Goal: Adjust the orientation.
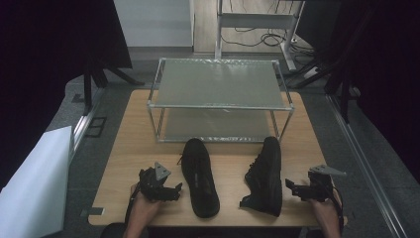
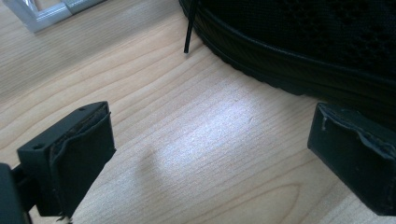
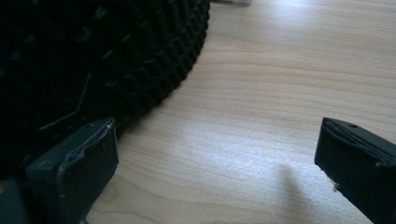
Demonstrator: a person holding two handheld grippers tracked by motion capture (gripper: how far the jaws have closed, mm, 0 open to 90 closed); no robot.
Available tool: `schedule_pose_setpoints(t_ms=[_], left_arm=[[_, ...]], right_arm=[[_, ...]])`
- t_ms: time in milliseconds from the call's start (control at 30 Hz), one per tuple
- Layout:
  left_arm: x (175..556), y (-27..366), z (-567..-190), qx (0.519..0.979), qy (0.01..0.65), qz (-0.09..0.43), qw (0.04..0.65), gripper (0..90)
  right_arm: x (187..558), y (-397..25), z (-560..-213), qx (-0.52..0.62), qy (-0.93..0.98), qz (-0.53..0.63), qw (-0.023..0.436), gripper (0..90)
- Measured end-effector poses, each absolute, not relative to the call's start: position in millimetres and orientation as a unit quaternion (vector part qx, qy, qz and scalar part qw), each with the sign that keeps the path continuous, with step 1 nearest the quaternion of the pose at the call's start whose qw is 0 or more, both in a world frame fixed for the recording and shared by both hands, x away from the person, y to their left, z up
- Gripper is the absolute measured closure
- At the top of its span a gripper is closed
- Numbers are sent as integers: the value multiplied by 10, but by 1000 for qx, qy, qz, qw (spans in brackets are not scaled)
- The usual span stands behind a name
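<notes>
I have two black shoes on the wooden table (image 1: 124,148), both in front of the metal rack (image 1: 220,99): the left shoe (image 1: 199,177) lies sole down and the right shoe (image 1: 264,177) is tipped on its side. My left gripper (image 1: 171,191) sits just left of the left shoe, jaws spread and empty. My right gripper (image 1: 293,188) sits just right of the right shoe, jaws likewise parted around nothing, its treaded sole (image 3: 93,60) close by.

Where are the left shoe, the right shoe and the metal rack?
left shoe (image 1: 199,176), high view, on its insole opening.
right shoe (image 1: 267,176), high view, on its side, which faces up.
metal rack (image 1: 218,84), high view, on its top shelf.
</notes>
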State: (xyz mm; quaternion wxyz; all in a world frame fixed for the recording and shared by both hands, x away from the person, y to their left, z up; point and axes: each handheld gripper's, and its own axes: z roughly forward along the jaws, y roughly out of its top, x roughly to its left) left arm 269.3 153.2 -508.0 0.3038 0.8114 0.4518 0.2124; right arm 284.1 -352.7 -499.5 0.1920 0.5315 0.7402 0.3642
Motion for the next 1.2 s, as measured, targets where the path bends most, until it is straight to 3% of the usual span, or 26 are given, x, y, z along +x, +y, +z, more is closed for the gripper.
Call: schedule_pose_setpoints(t_ms=[633,1200], left_arm=[[2711,1568,-5104,805,462,195,318,0],[2725,1605,-5115,800,469,183,327,0]], right_arm=[[2818,-3556,-4677,518,743,370,209,0],[2924,-3217,-4338,480,764,377,211,0]])
